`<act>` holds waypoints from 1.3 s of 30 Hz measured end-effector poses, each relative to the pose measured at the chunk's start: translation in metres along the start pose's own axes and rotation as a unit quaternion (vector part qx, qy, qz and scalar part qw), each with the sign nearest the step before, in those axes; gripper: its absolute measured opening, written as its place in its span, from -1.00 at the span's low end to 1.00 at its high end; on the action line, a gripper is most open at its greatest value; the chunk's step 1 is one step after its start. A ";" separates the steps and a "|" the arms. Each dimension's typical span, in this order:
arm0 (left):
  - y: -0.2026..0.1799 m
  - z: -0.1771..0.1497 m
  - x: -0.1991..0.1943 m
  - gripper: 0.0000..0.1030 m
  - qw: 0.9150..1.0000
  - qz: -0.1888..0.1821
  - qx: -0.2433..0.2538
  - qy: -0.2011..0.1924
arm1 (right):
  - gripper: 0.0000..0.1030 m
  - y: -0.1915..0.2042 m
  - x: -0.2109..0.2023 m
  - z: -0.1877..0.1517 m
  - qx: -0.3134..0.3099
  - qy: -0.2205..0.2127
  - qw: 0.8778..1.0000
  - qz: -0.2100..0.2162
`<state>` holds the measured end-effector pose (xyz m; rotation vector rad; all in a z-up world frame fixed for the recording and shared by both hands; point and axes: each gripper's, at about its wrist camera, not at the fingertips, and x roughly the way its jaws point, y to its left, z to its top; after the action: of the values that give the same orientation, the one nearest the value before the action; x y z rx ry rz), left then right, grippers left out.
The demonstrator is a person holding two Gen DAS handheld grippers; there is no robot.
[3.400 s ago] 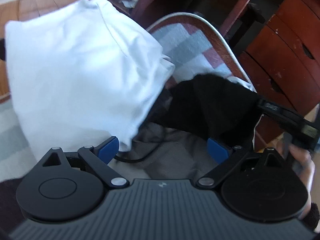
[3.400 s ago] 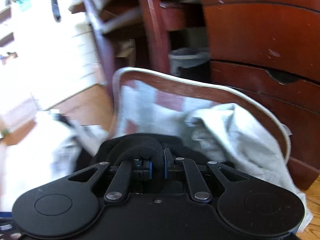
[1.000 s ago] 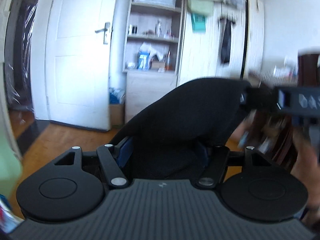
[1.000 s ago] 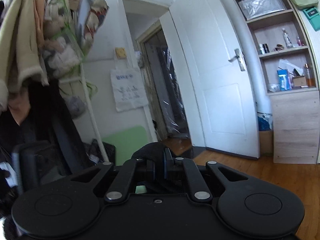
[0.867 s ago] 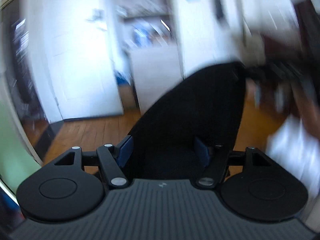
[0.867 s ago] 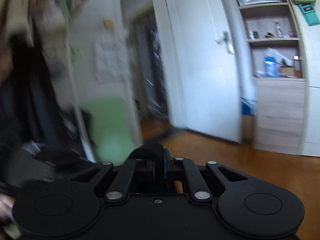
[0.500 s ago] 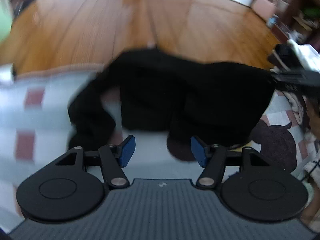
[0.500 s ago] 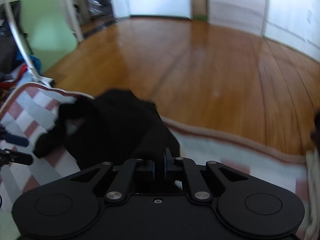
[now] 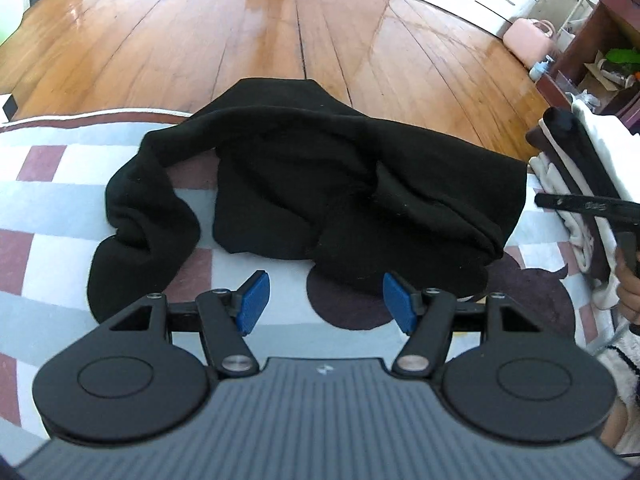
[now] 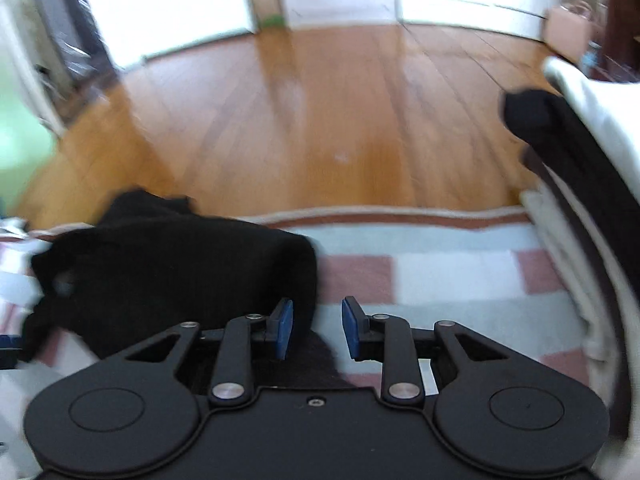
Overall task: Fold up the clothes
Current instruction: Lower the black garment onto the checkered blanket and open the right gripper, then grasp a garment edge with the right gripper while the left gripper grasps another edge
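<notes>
A black garment (image 9: 352, 184) lies rumpled on the checked blanket (image 9: 48, 208), one sleeve curling out to the left. My left gripper (image 9: 325, 300) is open just short of the garment's near edge, with nothing pressed between its blue pads (image 9: 252, 298). In the right wrist view the same garment (image 10: 172, 264) lies to the left. The jaws of my right gripper (image 10: 317, 328) are opening; a fold of black cloth lies loose between them and neither pad presses on it. The right gripper's fingers (image 9: 588, 205) show at the right edge of the left wrist view.
A stack of folded clothes (image 9: 576, 160), white and dark, sits on the blanket's right side (image 10: 580, 148). Wooden floor (image 9: 280, 28) runs beyond the blanket's far edge. A pink bag (image 9: 528, 38) stands at the back right. A person's hand (image 9: 628, 292) holds the right gripper.
Both grippers came down from up high with the black garment and laid it on the blanket. The left one let go; the right one's jaws have parted off the cloth.
</notes>
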<state>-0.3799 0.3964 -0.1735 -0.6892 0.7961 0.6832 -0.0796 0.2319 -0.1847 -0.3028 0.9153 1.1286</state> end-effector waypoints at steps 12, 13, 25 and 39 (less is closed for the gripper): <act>-0.012 -0.008 0.016 0.22 0.999 -0.004 -0.030 -0.030 | -0.58 0.080 0.081 -0.031 -0.195 0.067 0.978 -0.008; -0.013 -0.009 0.016 0.22 0.999 0.000 -0.030 -0.033 | -0.70 0.079 0.080 -0.029 -0.189 0.058 0.980 -0.008; 0.009 -0.005 0.011 0.26 0.984 -0.096 -0.140 -0.063 | -0.84 0.064 0.011 0.004 -0.153 -0.021 0.984 0.089; -0.023 -0.007 0.059 0.46 0.944 -0.232 -0.236 0.006 | -0.83 0.060 -0.045 -0.069 -0.153 0.000 0.951 0.268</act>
<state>-0.3348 0.3936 -0.2184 -1.2707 0.4489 0.4345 -0.1705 0.1855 -0.1791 -0.3137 0.8433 1.7806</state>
